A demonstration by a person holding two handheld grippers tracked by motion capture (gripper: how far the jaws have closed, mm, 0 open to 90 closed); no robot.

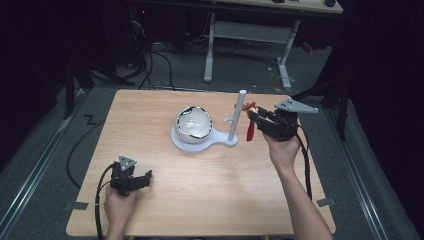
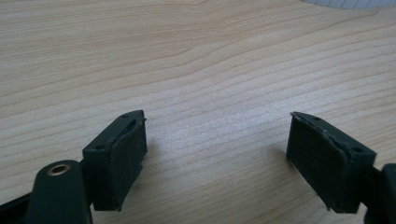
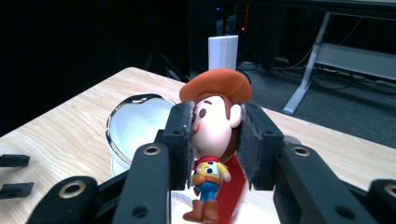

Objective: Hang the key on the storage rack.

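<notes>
Item: cowboy figurine (image 3: 212,140), small toy with a brown hat, large head, yellow shirt, blue trousers and brown boots, with a red strip behind it. Location: held off the table (image 1: 150,115) toward its right edge, nearer the far right corner than the near one. The head sits directly between the two black pads of the right gripper (image 3: 215,140), one pad flat against each side of the face; body and boots hang below the pads, the hat stands above them. State of right gripper (image 1: 256,117): pressed together on the figurine's head, gripped from below by the person's right hand.

Nearby: white stand (image 1: 200,140) at the table's middle, carrying a shiny bowl (image 1: 194,122) and an upright white post (image 1: 237,115). The figurine is just beside the post, on its right; whether they touch cannot be told.

Left gripper (image 1: 134,180): near the table's near left corner, low over bare wood, jaws spread wide with nothing between the pads (image 2: 322,158).
</notes>
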